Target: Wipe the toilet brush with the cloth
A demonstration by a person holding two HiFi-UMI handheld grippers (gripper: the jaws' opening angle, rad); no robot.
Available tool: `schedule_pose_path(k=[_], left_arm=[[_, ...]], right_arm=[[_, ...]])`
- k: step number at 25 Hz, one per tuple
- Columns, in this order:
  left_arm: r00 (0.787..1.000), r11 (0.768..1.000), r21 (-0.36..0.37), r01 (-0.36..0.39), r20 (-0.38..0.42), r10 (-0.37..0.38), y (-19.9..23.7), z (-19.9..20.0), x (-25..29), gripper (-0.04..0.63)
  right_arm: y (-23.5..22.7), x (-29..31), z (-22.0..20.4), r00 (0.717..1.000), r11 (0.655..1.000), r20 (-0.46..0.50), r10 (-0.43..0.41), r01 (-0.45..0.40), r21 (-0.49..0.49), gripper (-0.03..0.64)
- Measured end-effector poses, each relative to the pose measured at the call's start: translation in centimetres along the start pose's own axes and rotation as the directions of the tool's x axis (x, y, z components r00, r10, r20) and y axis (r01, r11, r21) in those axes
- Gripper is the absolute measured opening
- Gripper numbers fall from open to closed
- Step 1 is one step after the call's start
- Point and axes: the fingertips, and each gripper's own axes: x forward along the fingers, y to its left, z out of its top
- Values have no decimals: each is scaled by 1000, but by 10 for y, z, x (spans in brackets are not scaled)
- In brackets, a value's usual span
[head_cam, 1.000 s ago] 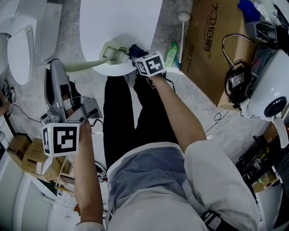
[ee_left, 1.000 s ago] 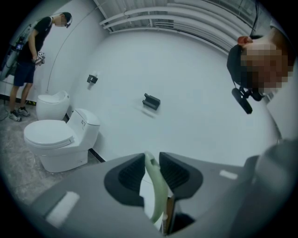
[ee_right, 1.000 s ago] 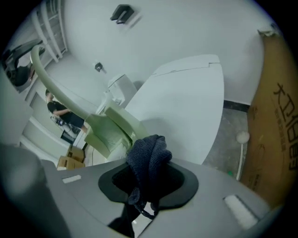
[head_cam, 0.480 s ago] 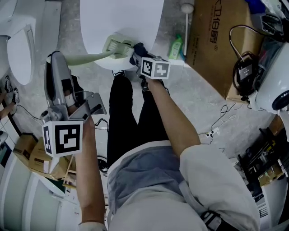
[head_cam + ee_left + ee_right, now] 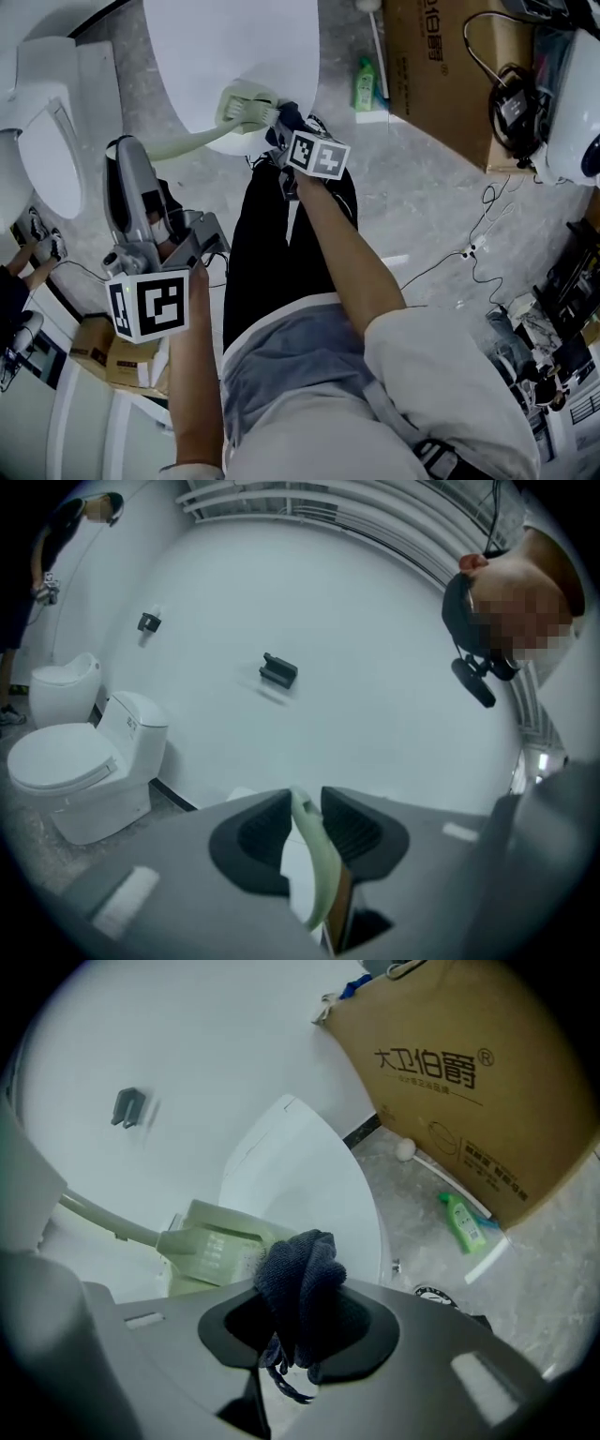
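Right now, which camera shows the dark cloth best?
The right gripper view: the cloth sits large, pinched in the right claw. The head view shows only a small dark bit beside the toilet brush. The left gripper view misses it.

Pale green toilet brush (image 5: 246, 106), dark blue cloth (image 5: 298, 1283).

A white toilet (image 5: 42, 150) stands at the left on the speckled grey floor (image 5: 412, 178), a white oval top (image 5: 234, 56) spreads ahead, and to the right a green bottle (image 5: 364, 84) sits just beside a printed cardboard box (image 5: 441, 66), with loose cables (image 5: 469, 253) trailing nearer.
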Motion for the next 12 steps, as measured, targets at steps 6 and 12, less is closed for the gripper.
schedule_pose_path(k=[6, 12], left_arm=[[998, 998, 29, 60, -20, -59, -1, 2, 1, 0], [993, 993, 36, 110, -35, -109, 0, 0, -1, 0]], right_arm=[[3, -2, -15, 992, 987, 112, -51, 33, 157, 106], [1, -6, -30, 972, 933, 216, -97, 13, 360, 106]])
